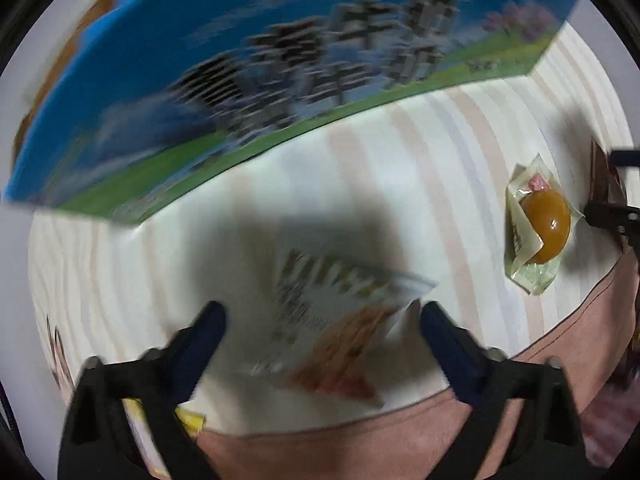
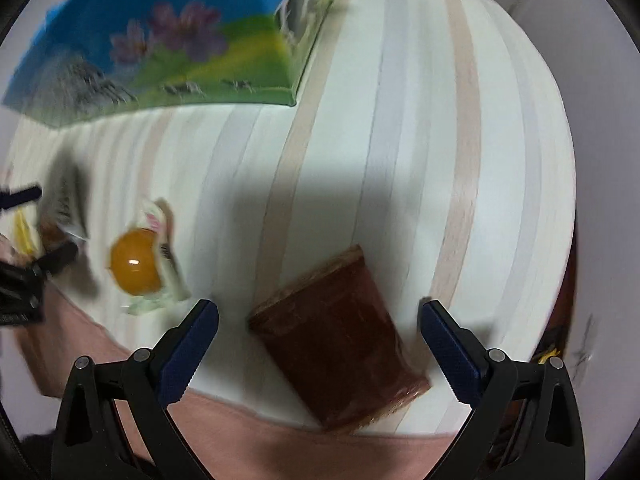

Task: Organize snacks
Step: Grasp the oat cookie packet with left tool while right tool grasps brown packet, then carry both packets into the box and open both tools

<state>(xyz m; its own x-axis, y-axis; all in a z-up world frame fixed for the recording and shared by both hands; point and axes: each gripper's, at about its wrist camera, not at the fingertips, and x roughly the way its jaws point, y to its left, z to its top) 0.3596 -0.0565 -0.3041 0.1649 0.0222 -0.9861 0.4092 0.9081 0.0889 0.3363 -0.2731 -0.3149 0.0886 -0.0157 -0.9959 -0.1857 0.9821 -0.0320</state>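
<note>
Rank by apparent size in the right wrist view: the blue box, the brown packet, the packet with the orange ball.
1. blue box, partly cut off by the view's edge
2. brown packet, though it lies nearest the camera
3. packet with the orange ball

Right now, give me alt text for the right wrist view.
Open right tongs straddle a brown snack packet lying on a striped cloth. A wrapped orange jelly lies to its left, and a blue-and-green picture box stands behind.
</note>
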